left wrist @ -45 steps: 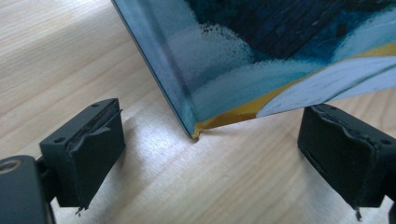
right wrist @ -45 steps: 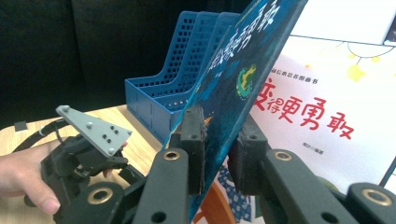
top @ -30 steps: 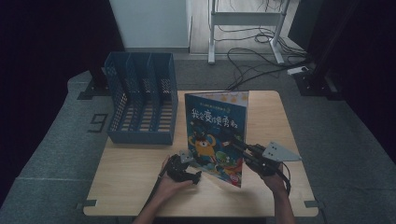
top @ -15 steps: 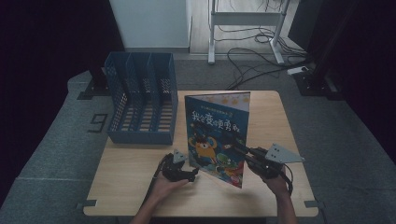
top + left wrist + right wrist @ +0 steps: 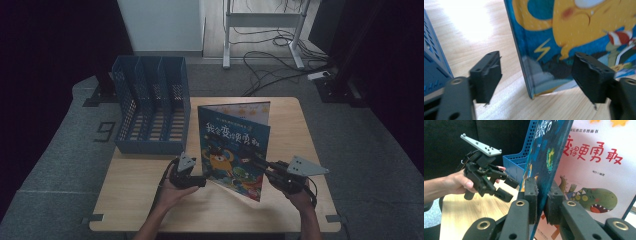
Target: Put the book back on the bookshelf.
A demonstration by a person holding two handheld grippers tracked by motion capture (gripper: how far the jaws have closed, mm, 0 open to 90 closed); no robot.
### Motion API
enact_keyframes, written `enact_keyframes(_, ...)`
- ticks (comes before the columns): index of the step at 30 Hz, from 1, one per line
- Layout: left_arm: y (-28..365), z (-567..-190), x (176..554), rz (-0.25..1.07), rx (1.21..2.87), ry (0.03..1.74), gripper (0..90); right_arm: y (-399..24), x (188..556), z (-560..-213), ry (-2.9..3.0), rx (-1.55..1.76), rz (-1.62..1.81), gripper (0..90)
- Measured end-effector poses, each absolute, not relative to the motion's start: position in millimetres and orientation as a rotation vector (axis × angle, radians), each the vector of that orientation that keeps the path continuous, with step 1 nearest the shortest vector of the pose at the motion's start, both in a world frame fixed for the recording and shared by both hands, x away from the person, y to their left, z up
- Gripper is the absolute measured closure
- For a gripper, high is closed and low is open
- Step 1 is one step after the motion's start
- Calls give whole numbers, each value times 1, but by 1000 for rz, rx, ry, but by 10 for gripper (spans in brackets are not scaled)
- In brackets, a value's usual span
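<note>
At the left of the wooden table stands a blue file rack, a mesh-walled organiser with several upright slots, its front edge near the table's left half.

Just right of it, near the table's front, the left gripper sits in the person's left hand, pointing toward the book's lower left corner. In the left gripper view its jaws stand apart, one on each side of the book's spine edge, and neither pad touches the cover; they have just been closing, with that corner of the book between them but not yet pressed. The right gripper view shows the same gripper open in mid-air beside the book.

The picture book stands upright at the middle of the table, partly opened so that its covers spread. The front cover is deep blue, with red and white Chinese title characters across the top and a yellow cartoon creature below. The inner page seen in the right gripper view is white, with red characters and a green dinosaur.

At the right, the right gripper has its jaws clamped on the cover's lower edge, holding the book up.
</note>
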State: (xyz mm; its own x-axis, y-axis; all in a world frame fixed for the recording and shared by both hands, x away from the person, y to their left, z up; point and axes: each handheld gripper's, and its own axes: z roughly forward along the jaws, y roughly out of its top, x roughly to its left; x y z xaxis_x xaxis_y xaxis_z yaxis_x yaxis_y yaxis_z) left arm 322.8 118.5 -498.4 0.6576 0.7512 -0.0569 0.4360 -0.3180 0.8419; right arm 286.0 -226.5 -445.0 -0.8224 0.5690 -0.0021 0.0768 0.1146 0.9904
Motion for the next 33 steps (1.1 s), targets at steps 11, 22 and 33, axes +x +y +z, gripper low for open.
enact_keyframes(11,113,-485,324,456,1909,879,311,-235,289,-451,2031,657,1753,800)
enact_keyframes(22,111,-470,328,449,1882,848,397,-243,295,-458,2037,713,1751,779)
enact_keyframes(33,110,-462,328,428,1841,800,408,-248,298,-462,2036,741,1727,754)
